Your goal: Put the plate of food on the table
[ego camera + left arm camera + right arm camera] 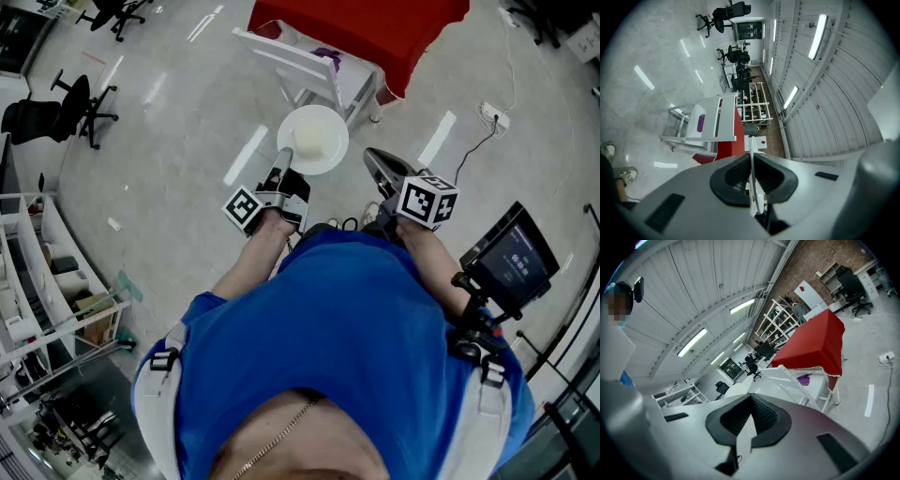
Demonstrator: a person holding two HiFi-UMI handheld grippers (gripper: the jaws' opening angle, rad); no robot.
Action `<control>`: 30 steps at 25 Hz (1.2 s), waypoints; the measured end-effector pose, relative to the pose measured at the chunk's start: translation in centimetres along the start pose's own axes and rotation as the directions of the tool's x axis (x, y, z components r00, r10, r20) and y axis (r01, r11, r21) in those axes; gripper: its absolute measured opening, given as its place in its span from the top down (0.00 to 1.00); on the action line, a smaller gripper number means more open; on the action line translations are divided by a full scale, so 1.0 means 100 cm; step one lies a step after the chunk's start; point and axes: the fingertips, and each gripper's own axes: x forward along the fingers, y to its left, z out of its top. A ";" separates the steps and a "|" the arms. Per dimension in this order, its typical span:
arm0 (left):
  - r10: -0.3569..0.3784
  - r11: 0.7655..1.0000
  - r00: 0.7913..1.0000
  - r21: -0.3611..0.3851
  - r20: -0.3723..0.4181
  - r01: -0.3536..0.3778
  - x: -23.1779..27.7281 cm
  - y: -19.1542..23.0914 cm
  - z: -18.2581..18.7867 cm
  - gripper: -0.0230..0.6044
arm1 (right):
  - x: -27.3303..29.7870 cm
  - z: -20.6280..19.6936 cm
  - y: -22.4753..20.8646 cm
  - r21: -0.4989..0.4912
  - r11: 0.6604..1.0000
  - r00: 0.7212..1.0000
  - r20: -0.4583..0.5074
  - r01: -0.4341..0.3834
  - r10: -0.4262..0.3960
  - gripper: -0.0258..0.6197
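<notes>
You are standing on a wide grey floor (178, 112) that is catching streaks of ceiling light, and your blue shirt (347, 337) is filling the near half of the head view. At the far edge, a table (366, 33) draped in red cloth is standing just right of centre, with a white slatted frame (309, 70) leaning against its near left side. White shelving (42, 281) is running along the left edge, and two black office chairs (66, 108) are sitting far to the left, well apart from the table. A dark screen (511, 258) on a stand is sitting at your right. The plate (336, 120), round and white, is being held out in front of you on the near side of the frame and the table, touching neither. Your left gripper (284, 157) is pinching the plate's near left rim: its own view is showing the two dark pads pressing on the thin white edge, seen side-on, with almost no gap between them. Your right gripper (371, 157) is hanging just right of the plate, apart from it, with its jaws brought together and nothing between them. A pale mound of food (311, 142) is lying in the middle of the plate. A white power strip (494, 115) with a thin cable is lying on the floor far right.
</notes>
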 end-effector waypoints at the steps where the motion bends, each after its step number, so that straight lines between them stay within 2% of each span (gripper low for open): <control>1: 0.003 1.000 1.000 0.003 0.003 -0.003 0.000 0.001 0.001 0.93 | 0.000 0.000 0.000 -0.003 1.000 1.000 -0.001 0.002 -0.002 0.96; 13: 0.008 1.000 0.999 0.011 0.035 -0.008 -0.007 0.000 0.003 0.93 | 0.000 0.003 -0.001 -0.002 1.000 1.000 0.007 0.005 -0.005 0.96; 21: 0.019 1.000 0.997 0.012 0.081 -0.020 -0.009 -0.002 -0.001 0.93 | 0.003 0.007 -0.004 -0.001 0.999 0.999 -0.014 -0.036 0.036 0.96; 30: 0.024 1.000 0.987 0.015 0.160 -0.027 0.027 0.002 -0.008 0.93 | 0.019 0.035 -0.036 0.000 0.994 0.992 -0.067 -0.106 0.106 0.96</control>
